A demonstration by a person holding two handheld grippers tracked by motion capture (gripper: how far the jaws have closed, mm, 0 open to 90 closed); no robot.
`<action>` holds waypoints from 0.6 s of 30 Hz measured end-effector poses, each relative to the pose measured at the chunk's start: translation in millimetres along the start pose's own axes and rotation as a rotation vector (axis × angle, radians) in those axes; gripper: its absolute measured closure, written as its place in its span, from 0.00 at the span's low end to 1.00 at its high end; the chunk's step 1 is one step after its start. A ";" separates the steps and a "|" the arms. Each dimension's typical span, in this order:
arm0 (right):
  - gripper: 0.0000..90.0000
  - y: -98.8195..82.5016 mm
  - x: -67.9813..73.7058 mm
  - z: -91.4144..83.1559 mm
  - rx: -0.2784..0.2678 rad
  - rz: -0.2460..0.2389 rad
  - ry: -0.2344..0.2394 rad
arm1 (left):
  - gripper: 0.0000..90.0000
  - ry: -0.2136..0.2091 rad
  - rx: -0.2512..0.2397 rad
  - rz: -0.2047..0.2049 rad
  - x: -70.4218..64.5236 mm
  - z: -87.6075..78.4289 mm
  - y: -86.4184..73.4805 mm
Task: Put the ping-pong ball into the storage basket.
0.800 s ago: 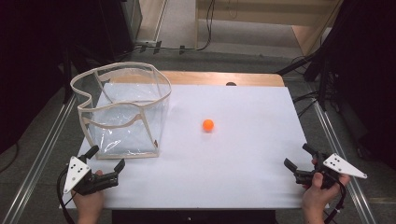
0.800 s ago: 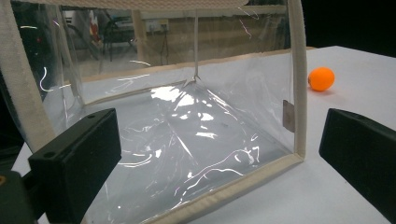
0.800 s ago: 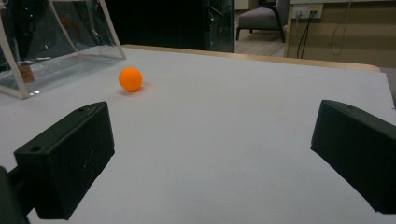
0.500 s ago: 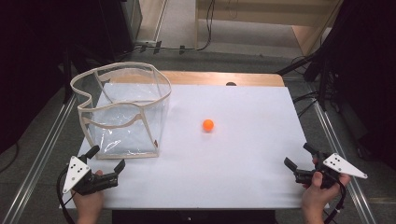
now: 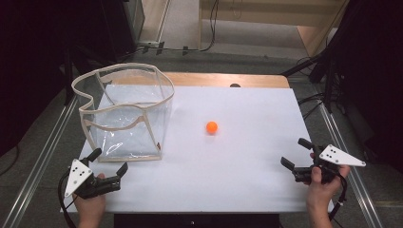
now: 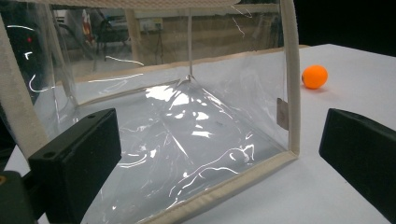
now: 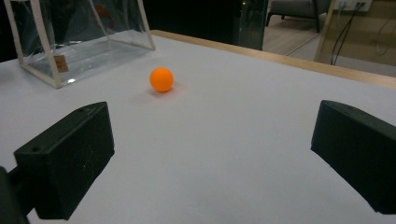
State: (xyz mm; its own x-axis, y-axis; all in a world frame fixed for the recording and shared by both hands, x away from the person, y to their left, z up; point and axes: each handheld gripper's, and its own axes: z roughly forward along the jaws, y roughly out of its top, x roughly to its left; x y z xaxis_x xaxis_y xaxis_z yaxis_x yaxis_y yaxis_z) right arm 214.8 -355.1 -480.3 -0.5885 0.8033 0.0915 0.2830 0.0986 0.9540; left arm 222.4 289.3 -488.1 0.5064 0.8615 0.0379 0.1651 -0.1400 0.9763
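Observation:
A small orange ball (image 5: pixel 211 127) lies alone on the white table (image 5: pixel 237 161), near its middle. A clear plastic bag with cream trim (image 5: pixel 124 114) stands upright and open-topped at the left. My left gripper (image 5: pixel 108 163) rests at the front left corner, just in front of the bag, open with nothing between its jaws. My right gripper (image 5: pixel 295 154) sits at the front right edge, open and empty, pointing toward the ball (image 7: pixel 161 79). In the left gripper view the bag (image 6: pixel 187 126) stands close ahead and the ball (image 6: pixel 314 76) lies beyond its right corner.
A wooden strip (image 5: pixel 223 79) runs along the table's far edge. Metal rails (image 5: pixel 43 156) flank the table on both sides. Cables and dark stands (image 5: pixel 332 80) sit on the floor beyond the right side.

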 end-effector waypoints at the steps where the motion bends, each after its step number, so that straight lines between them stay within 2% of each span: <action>1: 0.00 1.9 0.7 2.0 0.010 -0.005 0.003 | 0.00 -0.003 0.000 0.000 0.2 -0.2 -0.1; 7: 0.00 8.3 1.3 12.6 0.045 -0.022 0.022 | 0.00 0.002 0.012 0.008 -0.9 1.4 0.0; 8: 0.00 11.8 1.2 17.0 0.062 -0.022 0.040 | 0.00 0.004 0.014 0.011 -1.0 1.5 0.0; 18: 0.00 32.8 4.1 36.8 0.091 -0.044 0.090 | 0.00 0.012 0.027 0.020 -3.0 3.3 -0.2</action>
State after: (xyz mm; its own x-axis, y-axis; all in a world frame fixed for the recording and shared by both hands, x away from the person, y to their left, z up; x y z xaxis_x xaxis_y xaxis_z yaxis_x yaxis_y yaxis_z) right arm 249.5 -327.0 -459.1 -0.6661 0.7417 0.0791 0.3207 0.1890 0.9281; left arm 223.6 285.1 -489.1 0.4998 0.8640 0.0603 0.1778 -0.1705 0.9692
